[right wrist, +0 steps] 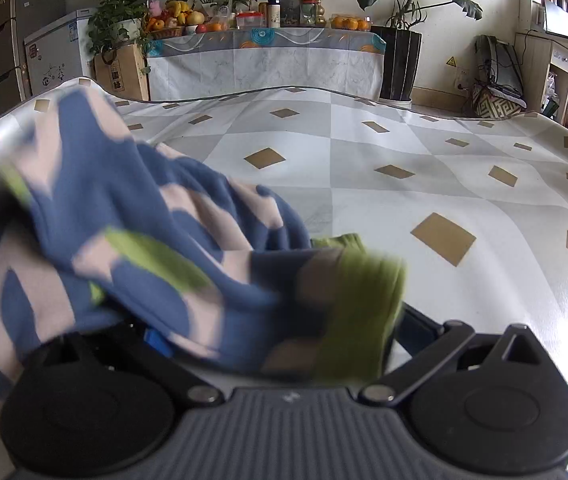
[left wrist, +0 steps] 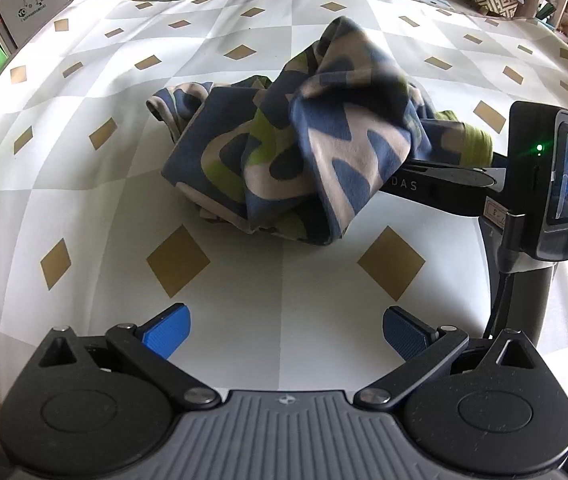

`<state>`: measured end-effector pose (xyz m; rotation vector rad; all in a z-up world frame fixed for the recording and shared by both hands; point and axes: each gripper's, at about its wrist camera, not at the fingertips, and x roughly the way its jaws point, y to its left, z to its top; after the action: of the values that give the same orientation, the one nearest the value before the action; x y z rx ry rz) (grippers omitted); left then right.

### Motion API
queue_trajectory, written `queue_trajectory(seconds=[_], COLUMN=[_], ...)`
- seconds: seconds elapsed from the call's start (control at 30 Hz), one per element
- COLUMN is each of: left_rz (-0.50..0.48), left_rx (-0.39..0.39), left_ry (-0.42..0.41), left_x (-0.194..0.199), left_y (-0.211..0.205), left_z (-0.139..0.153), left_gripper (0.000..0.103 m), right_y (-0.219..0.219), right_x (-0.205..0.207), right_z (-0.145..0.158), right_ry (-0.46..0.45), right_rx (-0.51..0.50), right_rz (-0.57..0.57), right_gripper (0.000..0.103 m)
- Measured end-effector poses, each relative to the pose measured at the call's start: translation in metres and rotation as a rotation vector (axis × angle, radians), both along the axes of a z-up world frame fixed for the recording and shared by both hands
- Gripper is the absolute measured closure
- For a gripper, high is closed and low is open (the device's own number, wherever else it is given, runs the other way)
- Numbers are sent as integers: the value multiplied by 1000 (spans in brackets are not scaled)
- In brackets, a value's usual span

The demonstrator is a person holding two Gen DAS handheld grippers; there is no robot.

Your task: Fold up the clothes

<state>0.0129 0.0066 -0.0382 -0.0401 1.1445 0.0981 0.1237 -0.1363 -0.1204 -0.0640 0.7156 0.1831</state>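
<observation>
garment (left wrist: 284,152): crumpled, not flat, sitting mid-table on the tablecloth (left wrist: 84,208), part lifted off the surface.
right gripper (right wrist: 280,336): gripping the garment near its green cuff (right wrist: 360,304); fingers closing on cloth, fabric draping over the head and hiding the tips.
left gripper (left wrist: 286,332): hovering low, blue pads (left wrist: 166,330) spread wide, holding nothing.
direction: garment lying straight ahead of the left gripper, well apart; right is the nearer one, already touching.
long axis: running roughly left-right across the left view, cuff end toward the right gripper.
material: soft knit, blue, cream and green blotch print, ribbed cuff; limp, sagging in folds.
fold stage: cannot tell; bunched shape fitting either spreading out or mid-fold.
</observation>
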Motion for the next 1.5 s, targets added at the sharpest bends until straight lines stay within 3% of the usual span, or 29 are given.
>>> queue_trajectory(seconds=[0.73,0.97,1.33,1.5], left_rz=[127,130,113,98], left_rx=[-24,-11,-10,12], left_ry=[54,77,49,33], left_x=[15,19,16,12], left_y=[21,19,14,11], left_z=[-10,-16,-10,-6], left_gripper=[0,0,0,0], right_y=[1,2,1,1], right_x=[-1,-1,-16,-26], right_z=[0,0,2,9], right_ry=[0,0,8,86], right_rx=[0,0,-3,-20], right_rz=[0,0,-21,-36], right_gripper=[0,0,0,0])
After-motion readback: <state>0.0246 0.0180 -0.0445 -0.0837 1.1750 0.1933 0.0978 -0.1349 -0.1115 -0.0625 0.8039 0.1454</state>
